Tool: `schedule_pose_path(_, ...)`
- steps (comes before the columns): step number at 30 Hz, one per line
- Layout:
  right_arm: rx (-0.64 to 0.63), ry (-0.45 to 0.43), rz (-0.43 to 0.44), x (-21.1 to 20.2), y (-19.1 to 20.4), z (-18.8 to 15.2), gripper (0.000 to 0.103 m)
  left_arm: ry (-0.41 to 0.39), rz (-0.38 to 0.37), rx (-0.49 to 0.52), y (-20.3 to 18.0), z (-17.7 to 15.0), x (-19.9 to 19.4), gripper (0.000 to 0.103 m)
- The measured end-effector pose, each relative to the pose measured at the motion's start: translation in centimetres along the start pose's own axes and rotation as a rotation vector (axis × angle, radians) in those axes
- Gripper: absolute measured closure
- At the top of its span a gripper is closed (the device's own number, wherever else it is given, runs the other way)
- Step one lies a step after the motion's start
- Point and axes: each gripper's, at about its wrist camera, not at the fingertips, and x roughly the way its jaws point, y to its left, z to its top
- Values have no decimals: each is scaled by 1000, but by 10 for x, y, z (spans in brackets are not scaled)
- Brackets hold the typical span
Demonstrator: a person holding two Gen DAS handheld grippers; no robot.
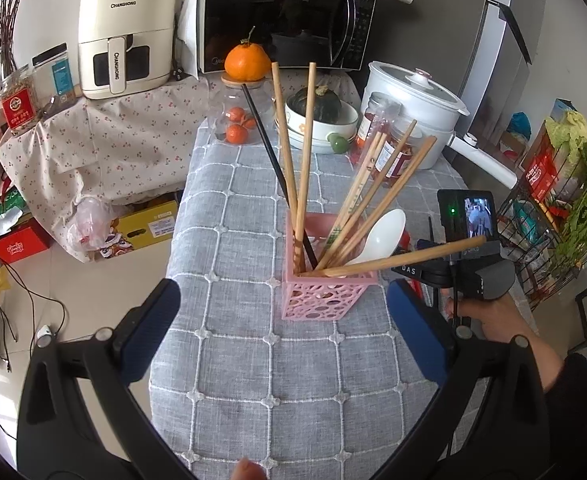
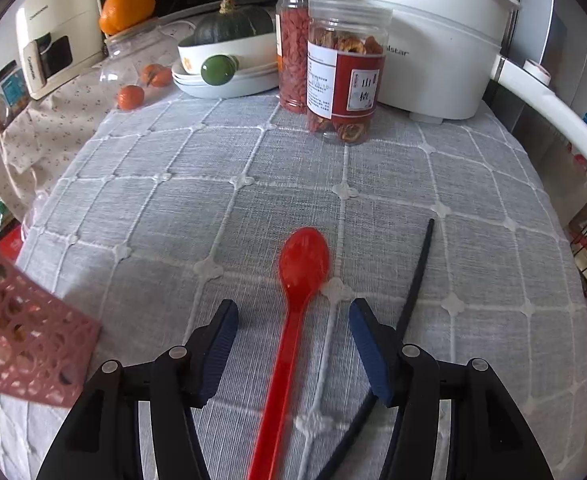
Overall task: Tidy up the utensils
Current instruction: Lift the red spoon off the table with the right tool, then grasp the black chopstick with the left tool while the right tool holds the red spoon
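the red spoon point(image 2: 293, 320) lay lengthwise between the parted pads of the right gripper point(image 2: 293, 344), untouched; the left gripper point(image 1: 283, 328), also spread and empty, faced the pink holder point(image 1: 325, 296).

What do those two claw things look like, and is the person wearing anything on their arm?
Both claws are black plastic frames with silver rivets and two dark blue ribbed pads each: the left claw and the right claw match. Seen from the left one, the right tool carries a small black camera with a lit screen and green light. The arm wears a dark sleeve.
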Motion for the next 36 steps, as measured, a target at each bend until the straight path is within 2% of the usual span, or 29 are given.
schedule_pose_path(3, 1, -15, -11, 4, 1, 6, 44, 4, 3, -5, 1, 0, 1, 1)
schedule_pose_path(5, -3, -17, -15, 6, 1, 10, 49, 6, 0, -10, 2, 0, 1, 1)
schedule_pose_path(6, -1, -19, -9, 6, 0, 12, 60, 6, -3, -12, 2, 1, 1, 1)
schedule_pose_path(8, 0, -21, -18, 7, 2, 17, 76, 7, -9, -10, 2, 1, 1, 1)
schedule_pose_path(11, 13, -17, -3, 2, -1, 18, 77, 8, -11, -1, 0, 1, 0, 1)
schedule_pose_path(15, 40, -83, 50, -26, -6, 14, 77, 7, -23, 4, -1, 2, -3, 1)
schedule_pose_path(24, 55, -248, 125, -119, -15, -6, 77, -34, -63, 59, -18, 1, -21, 1)
schedule_pose_path(31, 83, -362, 164, -186, -30, -20, 77, -45, -146, 140, -46, -3, -44, 1)
schedule_pose_path(36, 79, -408, 149, -215, -46, -29, 77, -32, -151, 220, -84, -7, -49, 1)
